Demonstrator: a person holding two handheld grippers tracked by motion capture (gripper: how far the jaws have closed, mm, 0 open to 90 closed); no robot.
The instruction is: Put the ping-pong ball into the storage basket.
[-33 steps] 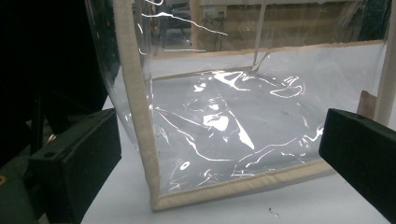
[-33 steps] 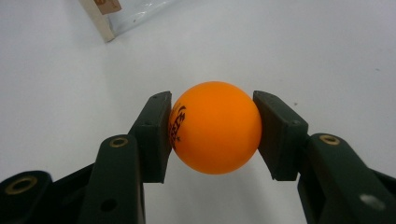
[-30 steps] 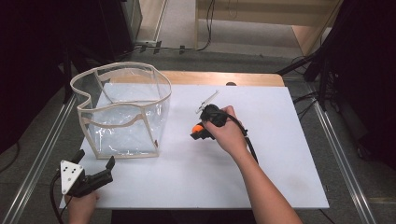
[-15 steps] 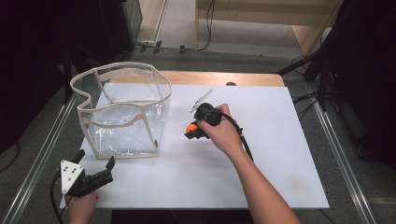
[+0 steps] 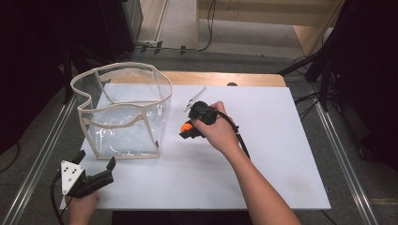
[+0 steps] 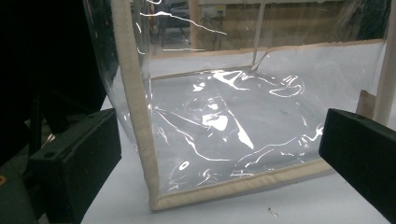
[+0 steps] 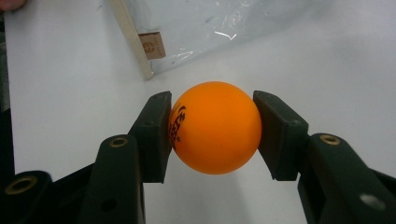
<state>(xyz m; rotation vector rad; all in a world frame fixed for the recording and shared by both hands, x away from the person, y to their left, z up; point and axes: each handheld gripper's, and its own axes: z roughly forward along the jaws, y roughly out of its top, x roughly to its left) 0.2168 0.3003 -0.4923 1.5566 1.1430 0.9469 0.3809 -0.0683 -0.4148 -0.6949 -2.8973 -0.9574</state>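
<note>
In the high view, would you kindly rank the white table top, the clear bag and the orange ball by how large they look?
1. White table top, largest by far.
2. Clear bag, standing open on the table's left part.
3. Orange ball, smallest, partly hidden in the right tongs.

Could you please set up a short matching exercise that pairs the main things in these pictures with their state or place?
Things:
1. orange ball
2. clear bag
3. left tongs
4. right tongs

States or places:
A. open, with nothing between the jaws
B. standing open-topped on the left part of the white table
C. pinched between two black jaws
D. shut on a round thing

Pairs: 1-C, 2-B, 3-A, 4-D
</note>
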